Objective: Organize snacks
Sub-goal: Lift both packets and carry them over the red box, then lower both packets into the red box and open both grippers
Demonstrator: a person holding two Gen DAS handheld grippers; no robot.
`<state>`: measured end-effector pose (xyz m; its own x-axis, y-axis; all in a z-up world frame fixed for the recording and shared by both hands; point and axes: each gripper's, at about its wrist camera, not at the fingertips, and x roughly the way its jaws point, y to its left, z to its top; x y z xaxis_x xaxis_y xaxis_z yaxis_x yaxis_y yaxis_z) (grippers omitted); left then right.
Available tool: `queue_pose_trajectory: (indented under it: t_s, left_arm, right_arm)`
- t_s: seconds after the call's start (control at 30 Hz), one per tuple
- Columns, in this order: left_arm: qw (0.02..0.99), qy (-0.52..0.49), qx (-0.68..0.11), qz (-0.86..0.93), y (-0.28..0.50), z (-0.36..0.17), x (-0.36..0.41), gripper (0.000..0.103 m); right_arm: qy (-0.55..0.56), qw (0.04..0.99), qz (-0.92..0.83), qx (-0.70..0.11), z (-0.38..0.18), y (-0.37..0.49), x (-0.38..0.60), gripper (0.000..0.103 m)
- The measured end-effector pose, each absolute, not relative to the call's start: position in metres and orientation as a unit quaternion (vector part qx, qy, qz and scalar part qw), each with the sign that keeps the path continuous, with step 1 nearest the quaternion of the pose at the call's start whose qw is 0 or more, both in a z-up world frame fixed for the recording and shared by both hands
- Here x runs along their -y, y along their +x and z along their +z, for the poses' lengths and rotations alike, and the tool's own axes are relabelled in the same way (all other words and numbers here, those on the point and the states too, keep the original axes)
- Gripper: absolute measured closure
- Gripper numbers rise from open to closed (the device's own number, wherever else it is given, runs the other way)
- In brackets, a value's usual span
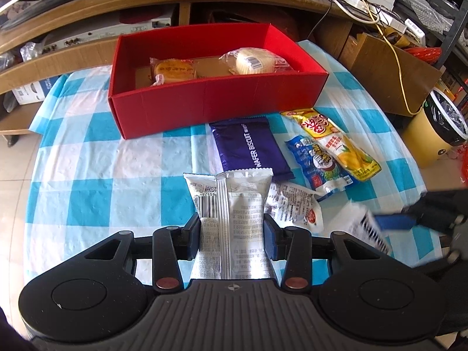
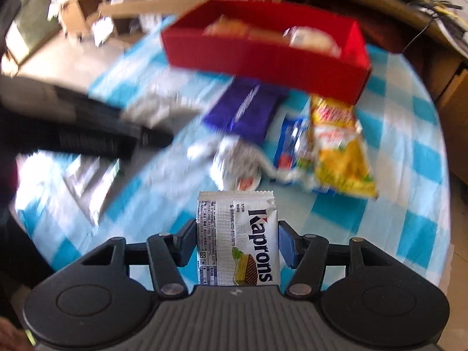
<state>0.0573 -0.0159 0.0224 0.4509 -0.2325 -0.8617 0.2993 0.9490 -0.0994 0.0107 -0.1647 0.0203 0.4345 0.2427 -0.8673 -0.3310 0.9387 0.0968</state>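
Observation:
My left gripper [image 1: 232,225] is shut on a white snack packet [image 1: 234,193], barcode side up, above the blue-checked cloth. My right gripper [image 2: 237,231] is shut on a white Kaprons wafer packet [image 2: 239,248], which stays sharp while the scene behind it blurs. A red box [image 1: 216,102] at the back holds two wrapped cakes [image 1: 174,71] [image 1: 253,61]. In front of the box lie a purple wafer biscuit pack [image 1: 251,146], a blue packet [image 1: 318,163], a yellow packet [image 1: 336,143] and a crumpled white wrapper [image 1: 292,204].
The checked cloth [image 1: 87,161] covers a small table whose edges curve away on both sides. A wooden shelf unit [image 1: 175,3] with cables stands behind it. A cardboard box [image 1: 389,67] and a lined bin [image 1: 438,134] sit off the right side.

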Motion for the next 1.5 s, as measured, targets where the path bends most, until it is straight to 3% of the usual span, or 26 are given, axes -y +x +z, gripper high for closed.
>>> queue_pose_trajectory:
  t_s: [0.8,1.5]
  left_arm:
    - [0.896,0.054,-0.427,-0.105,0.116,0.063,0.048,0.055]
    - [0.909,0.064,-0.41,-0.042,0.19,0.054,0.054,0.056]
  right_arm:
    - [0.022,0.91,0.094,-0.402,0.077,0.109,0.186,0.03]
    - [0.039,0.918,0.093,-0.384,0.061,0.196,0.185,0.03]
